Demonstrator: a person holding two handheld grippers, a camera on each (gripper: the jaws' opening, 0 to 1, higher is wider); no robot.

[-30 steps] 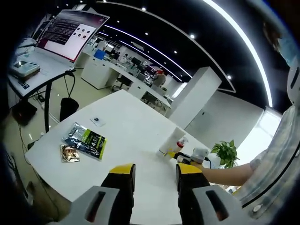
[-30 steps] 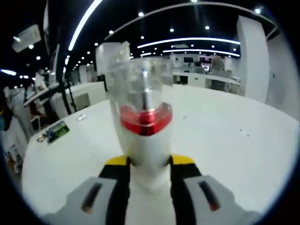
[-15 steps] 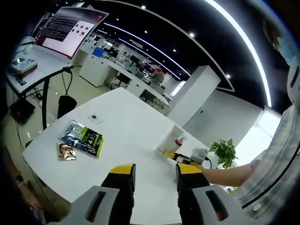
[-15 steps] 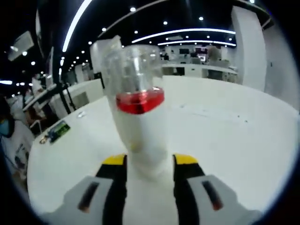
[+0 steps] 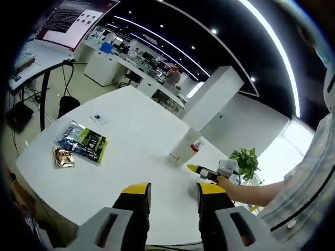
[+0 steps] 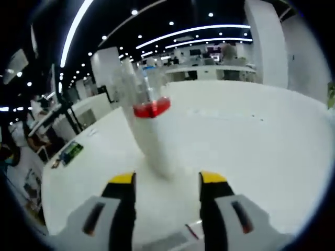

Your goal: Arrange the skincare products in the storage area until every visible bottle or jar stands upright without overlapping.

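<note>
Right gripper (image 6: 163, 180) has released the upright bottle (image 6: 148, 133).

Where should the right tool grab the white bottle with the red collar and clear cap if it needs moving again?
Probably the lower white body of the white bottle with the red collar and clear cap, below the collar, coming in level along the white table from the right tool side. The bottle stands free ahead of the open jaws. The clear cap is blurred and may pull off, so avoid it.
</note>
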